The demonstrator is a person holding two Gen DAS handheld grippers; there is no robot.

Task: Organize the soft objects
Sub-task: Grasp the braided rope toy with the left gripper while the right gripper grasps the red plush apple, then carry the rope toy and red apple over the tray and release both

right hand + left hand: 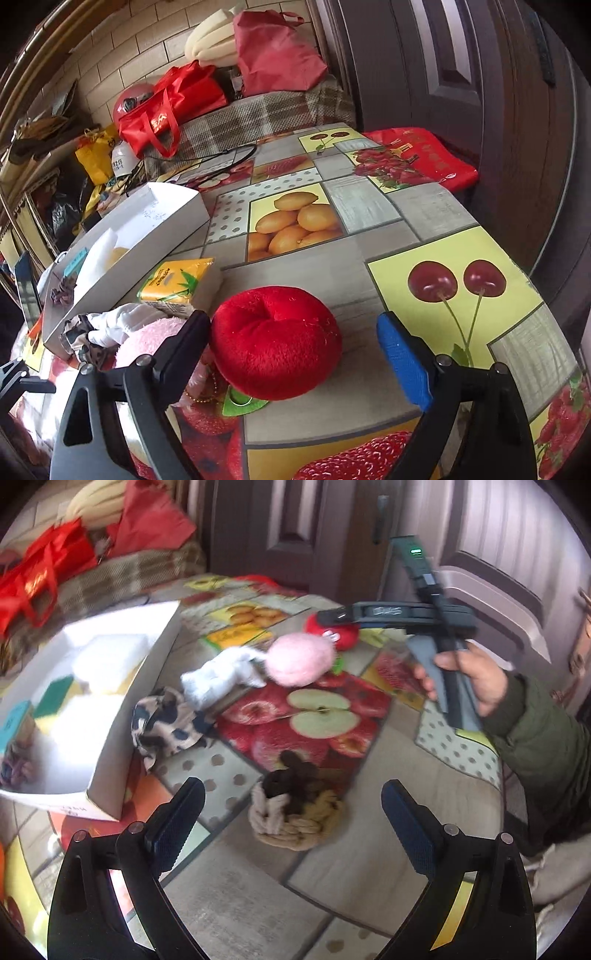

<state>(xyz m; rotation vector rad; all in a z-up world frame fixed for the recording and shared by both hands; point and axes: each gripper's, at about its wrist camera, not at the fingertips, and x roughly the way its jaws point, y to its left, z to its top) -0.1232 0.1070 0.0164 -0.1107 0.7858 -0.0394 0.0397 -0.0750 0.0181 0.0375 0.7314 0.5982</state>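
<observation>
Before us is a table under a glossy fruit-print oilcloth (pixel 369 236), a dark panelled door behind. On it sits a plush red apple (pixel 275 341), round and dimpled, between the wide-open fingers of our right gripper (pixel 293 345); we cannot tell whether the left pad touches it. Beside it lies a fuzzy pink ball (pixel 299 660). Our left gripper (pixel 293 814) gapes empty above a braided beige knot (pixel 295 812). The white cardboard box (pixel 125 716) stands left.

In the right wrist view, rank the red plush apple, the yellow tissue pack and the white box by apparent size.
1. white box
2. red plush apple, though nearness to the camera enlarges it
3. yellow tissue pack
</observation>
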